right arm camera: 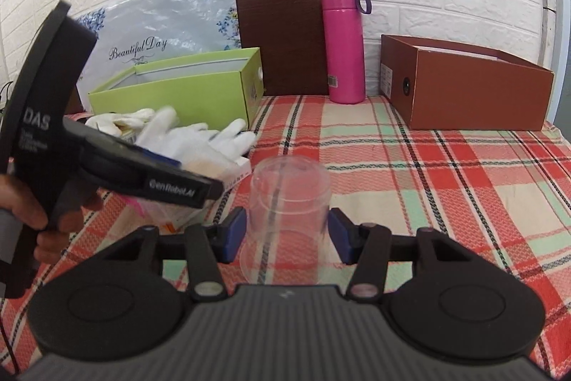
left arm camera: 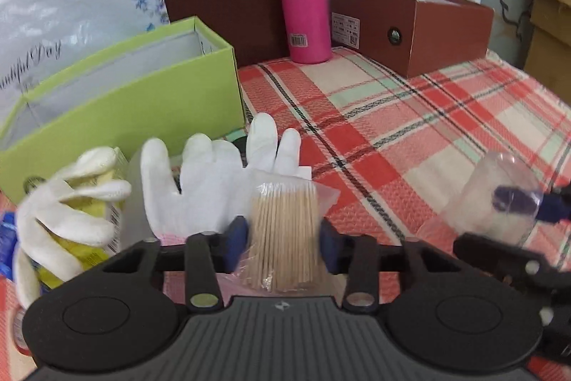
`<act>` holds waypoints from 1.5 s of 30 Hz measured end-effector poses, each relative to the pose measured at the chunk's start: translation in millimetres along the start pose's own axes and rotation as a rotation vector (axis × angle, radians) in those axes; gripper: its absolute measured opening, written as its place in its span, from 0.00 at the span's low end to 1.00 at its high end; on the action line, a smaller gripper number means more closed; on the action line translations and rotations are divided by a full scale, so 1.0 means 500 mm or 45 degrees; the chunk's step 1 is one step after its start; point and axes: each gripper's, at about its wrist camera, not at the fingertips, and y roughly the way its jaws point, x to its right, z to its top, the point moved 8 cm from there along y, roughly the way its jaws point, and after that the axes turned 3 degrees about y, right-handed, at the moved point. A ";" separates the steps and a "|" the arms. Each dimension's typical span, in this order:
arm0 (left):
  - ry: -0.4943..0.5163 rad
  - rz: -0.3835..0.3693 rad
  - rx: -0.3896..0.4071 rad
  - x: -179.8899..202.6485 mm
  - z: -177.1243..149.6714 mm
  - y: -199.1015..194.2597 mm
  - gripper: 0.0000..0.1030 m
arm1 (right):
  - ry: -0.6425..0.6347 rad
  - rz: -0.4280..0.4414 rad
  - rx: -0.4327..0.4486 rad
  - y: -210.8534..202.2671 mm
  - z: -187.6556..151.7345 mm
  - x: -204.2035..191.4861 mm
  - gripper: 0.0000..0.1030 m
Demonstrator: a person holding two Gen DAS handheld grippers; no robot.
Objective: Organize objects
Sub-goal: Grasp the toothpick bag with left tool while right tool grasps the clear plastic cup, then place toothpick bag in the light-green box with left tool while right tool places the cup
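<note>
In the left wrist view my left gripper [left arm camera: 283, 238] is shut on a clear bag of wooden cotton swabs [left arm camera: 283, 231]. White gloves [left arm camera: 210, 181] lie just beyond it, in front of an open green box [left arm camera: 117, 102]. In the right wrist view my right gripper [right arm camera: 287, 234] is shut on an upside-down clear plastic cup [right arm camera: 287, 202], above the plaid cloth. The cup also shows at the right of the left wrist view [left arm camera: 499, 199]. The left gripper's body [right arm camera: 107, 166] shows at the left of the right wrist view, over the gloves [right arm camera: 192, 138].
A pink bottle [right arm camera: 342, 49] stands at the back against a dark brown board [right arm camera: 285, 31]. An open brown box [right arm camera: 464, 88] sits at the back right. The green box [right arm camera: 178, 91] is back left, with a flowered plastic bag [right arm camera: 150, 27] behind. Yellow packets [left arm camera: 78, 238] lie under another glove.
</note>
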 end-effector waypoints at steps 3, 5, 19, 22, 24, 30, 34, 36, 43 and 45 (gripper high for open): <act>-0.001 -0.053 -0.011 0.001 -0.002 -0.016 0.25 | 0.003 0.017 -0.004 0.003 -0.001 -0.006 0.49; -0.031 -0.095 -0.021 -0.001 -0.006 -0.029 0.24 | 0.002 0.026 -0.005 0.003 -0.002 -0.011 0.49; -0.277 -0.235 0.013 -0.043 -0.078 -0.142 0.24 | -0.025 0.053 0.004 -0.003 0.014 -0.038 0.49; -0.301 -0.211 -0.016 -0.044 -0.095 -0.123 0.34 | -0.041 0.059 -0.006 -0.003 0.012 -0.049 0.49; -0.304 -0.211 -0.034 -0.041 -0.106 -0.106 0.34 | -0.054 0.060 -0.016 -0.002 0.010 -0.053 0.49; -0.328 -0.261 -0.050 -0.044 -0.116 -0.103 0.24 | -0.078 0.053 -0.015 -0.010 0.019 -0.059 0.49; -0.349 -0.264 -0.030 -0.059 -0.114 -0.124 0.22 | -0.106 0.062 0.013 -0.018 0.043 -0.069 0.49; -0.370 -0.277 -0.007 -0.069 -0.109 -0.142 0.22 | -0.118 0.080 0.026 -0.021 0.058 -0.078 0.49; -0.442 -0.252 0.123 -0.142 -0.047 -0.215 0.22 | -0.164 0.142 0.092 -0.010 0.134 -0.111 0.49; -0.448 -0.226 0.159 -0.169 -0.025 -0.230 0.22 | -0.180 0.169 0.110 -0.002 0.158 -0.124 0.49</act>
